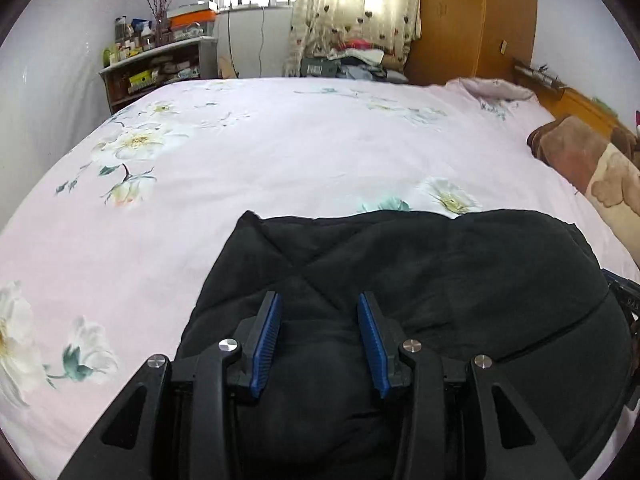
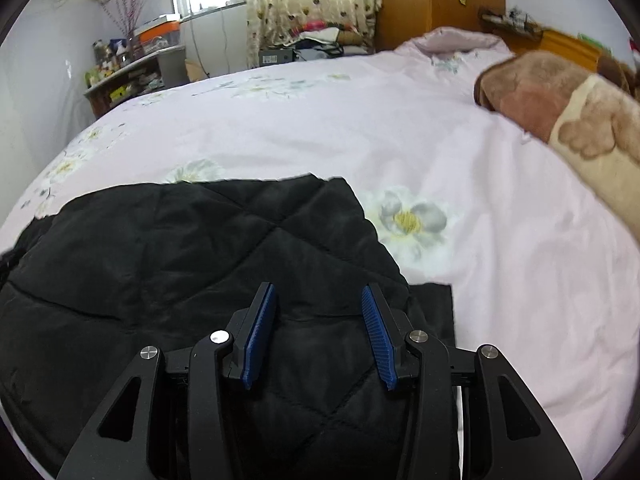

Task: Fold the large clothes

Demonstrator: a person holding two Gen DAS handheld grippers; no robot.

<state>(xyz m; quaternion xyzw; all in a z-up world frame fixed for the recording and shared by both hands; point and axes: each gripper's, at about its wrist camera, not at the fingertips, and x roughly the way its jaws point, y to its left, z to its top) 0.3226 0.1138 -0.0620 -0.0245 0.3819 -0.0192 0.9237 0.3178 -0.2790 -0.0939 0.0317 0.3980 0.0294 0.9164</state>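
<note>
A black quilted jacket [image 1: 420,280] lies folded on the pink floral bedspread [image 1: 280,152], near the front edge. It also shows in the right wrist view [image 2: 192,256]. My left gripper [image 1: 319,300] hovers over the jacket's left part, jaws apart and empty. My right gripper [image 2: 318,292] hovers over the jacket's right part, jaws apart and empty. The bedspread [image 2: 460,152] stretches away behind the jacket.
A brown plush blanket [image 2: 560,108] lies at the right side of the bed, also in the left wrist view [image 1: 584,160]. A cluttered shelf [image 1: 156,68] stands at the back left. A wooden wardrobe [image 1: 472,16] and curtains are behind the bed.
</note>
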